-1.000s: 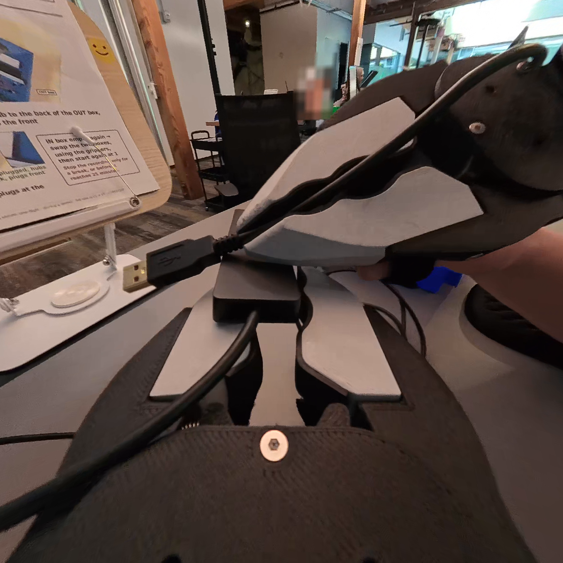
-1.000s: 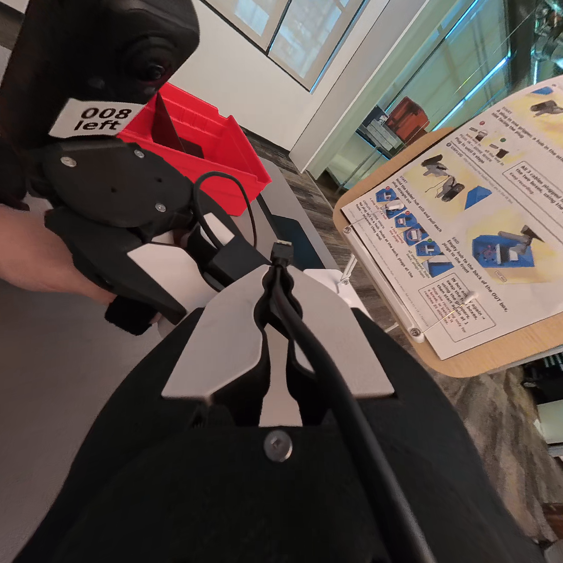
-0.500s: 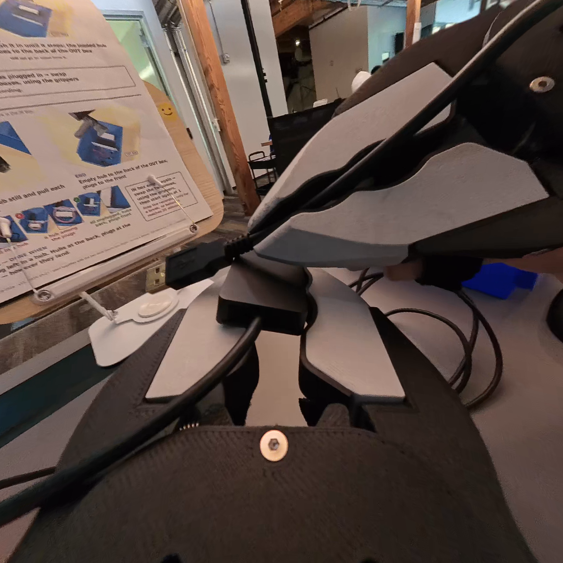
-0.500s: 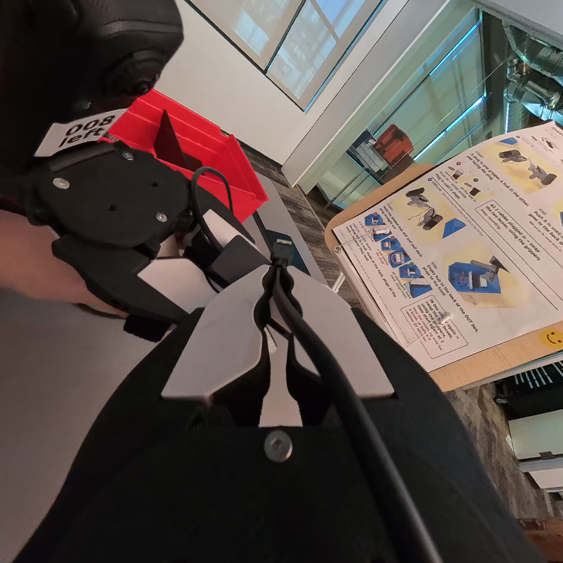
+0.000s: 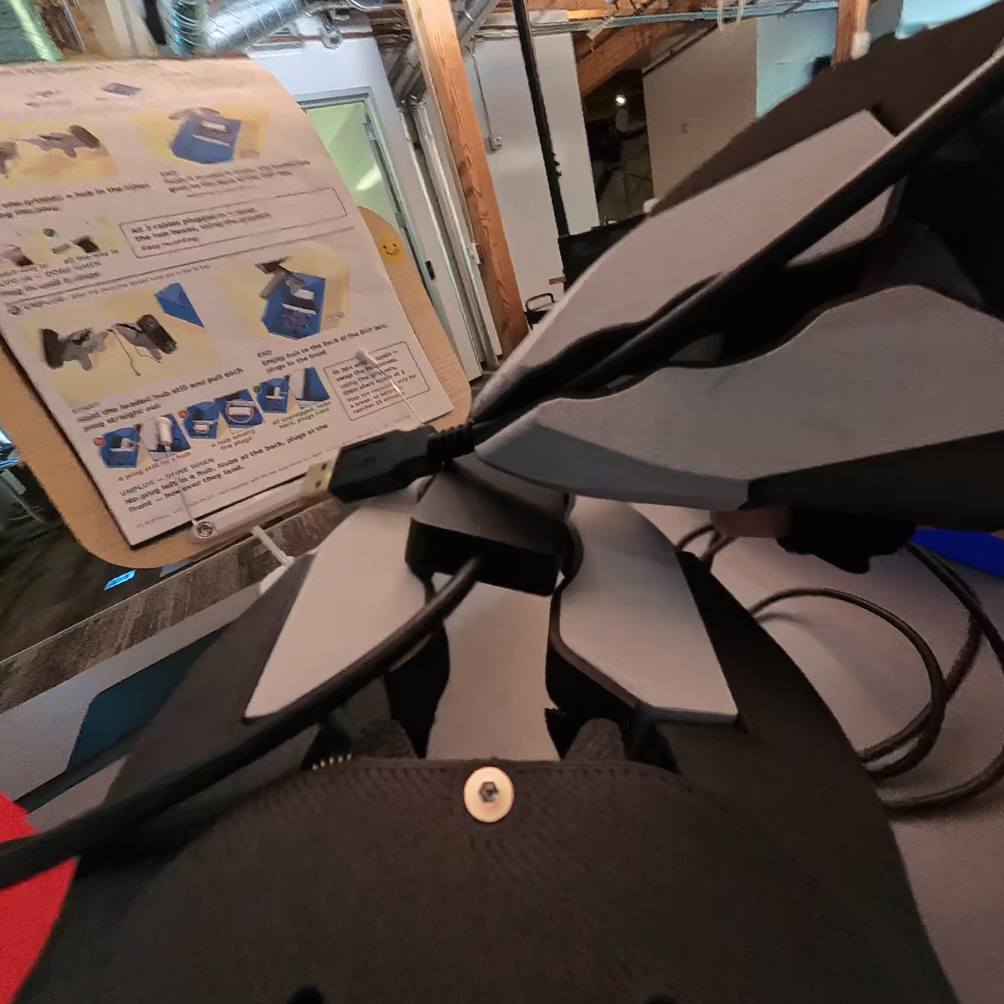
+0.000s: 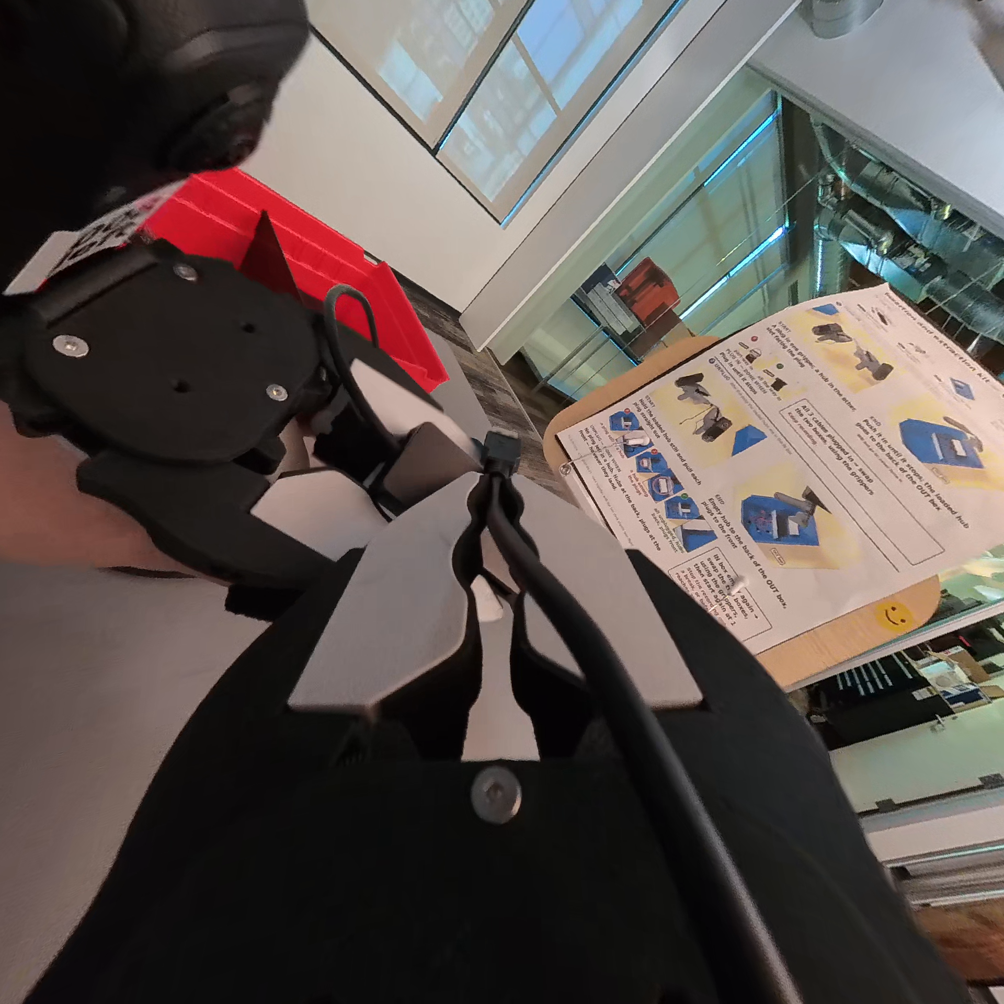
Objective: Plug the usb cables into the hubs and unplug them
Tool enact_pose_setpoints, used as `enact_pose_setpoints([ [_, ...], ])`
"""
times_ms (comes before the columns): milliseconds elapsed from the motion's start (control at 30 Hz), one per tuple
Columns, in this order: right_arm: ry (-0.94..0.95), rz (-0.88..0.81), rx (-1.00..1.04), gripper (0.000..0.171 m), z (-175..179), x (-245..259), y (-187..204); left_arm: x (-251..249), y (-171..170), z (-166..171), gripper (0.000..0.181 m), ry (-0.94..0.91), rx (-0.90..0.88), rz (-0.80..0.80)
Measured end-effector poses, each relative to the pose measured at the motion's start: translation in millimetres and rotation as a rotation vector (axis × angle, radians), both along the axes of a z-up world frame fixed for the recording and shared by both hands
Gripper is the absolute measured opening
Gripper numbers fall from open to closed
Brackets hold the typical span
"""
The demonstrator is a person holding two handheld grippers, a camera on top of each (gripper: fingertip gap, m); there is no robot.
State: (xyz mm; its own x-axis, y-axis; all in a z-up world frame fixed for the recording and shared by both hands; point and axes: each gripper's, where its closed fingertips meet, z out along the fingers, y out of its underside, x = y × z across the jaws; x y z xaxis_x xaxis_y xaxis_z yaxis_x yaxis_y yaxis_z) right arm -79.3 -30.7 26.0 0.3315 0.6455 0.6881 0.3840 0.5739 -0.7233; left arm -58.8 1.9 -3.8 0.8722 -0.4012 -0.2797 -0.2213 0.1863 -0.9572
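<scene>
Hub (image 5: 491,529), a flat matte-black slab with squared edges, sits pinched between the pale grey pads of the left gripper (image 5: 489,548), raised off the grey table (image 5: 847,614). Its own thick, round cord (image 5: 304,701) leaves the near end and sweeps down and left over the gripper's ribbed black body.

Now the right gripper (image 5: 472,434), coming in from the upper right: its broad, wavy-edged fingers are squeezed tight on a black cable (image 5: 706,304), just behind the ridged strain relief. The plug (image 5: 380,462) sticks out past the tips, a smooth black block with a brassy metal tip pointing left. It hangs just above the far end of the hub; I can't tell if the two touch.

From the right wrist view, the same grip: cable (image 6: 570,597) running up the wavy slot between the right gripper's (image 6: 491,483) fingers, plug (image 6: 502,448) poking out end-on. Just left of it is the left gripper (image 6: 413,462), black with silver screws, clamping the hub (image 6: 429,456), a person's hand behind it.

More black cables (image 5: 923,706) lie in loose loops on the table at right. A glossy red plastic bin (image 6: 326,288) stands behind the left gripper. A printed sheet (image 5: 217,326) with blue and yellow pictures leans on a round-cornered plywood board (image 5: 49,462).
</scene>
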Motion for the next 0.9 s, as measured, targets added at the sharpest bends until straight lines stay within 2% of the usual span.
enact_pose_setpoints([
  [233,0.019,0.016,-0.023,0.005,3.7,0.0,-3.8,-2.6,-2.8,7.3,0.039,0.037,0.061,0.033],
  [400,0.033,0.02,-0.018,0.005,7.7,1.0,-6.0,6.3,-7.8,8.0,0.039,0.068,0.061,-0.021],
  [500,0.095,-0.005,0.019,0.005,23.5,11.2,-3.5,6.1,-11.5,15.3,0.039,0.019,0.062,-0.063],
  [600,0.225,0.006,-0.025,0.005,54.0,34.0,-3.2,-1.6,-14.3,29.6,0.039,-0.112,0.042,-0.129],
  [700,0.338,0.055,-0.148,0.005,74.2,51.6,-4.3,-20.2,-19.0,54.6,0.039,-0.334,0.034,-0.234],
  [833,0.419,0.134,-0.287,0.004,81.6,51.9,-12.9,-56.5,-23.0,85.6,0.039,-0.611,0.04,-0.331],
  [900,0.402,0.134,-0.284,0.004,78.7,45.4,-17.8,-70.4,-21.2,91.6,0.039,-0.651,0.048,-0.309],
])
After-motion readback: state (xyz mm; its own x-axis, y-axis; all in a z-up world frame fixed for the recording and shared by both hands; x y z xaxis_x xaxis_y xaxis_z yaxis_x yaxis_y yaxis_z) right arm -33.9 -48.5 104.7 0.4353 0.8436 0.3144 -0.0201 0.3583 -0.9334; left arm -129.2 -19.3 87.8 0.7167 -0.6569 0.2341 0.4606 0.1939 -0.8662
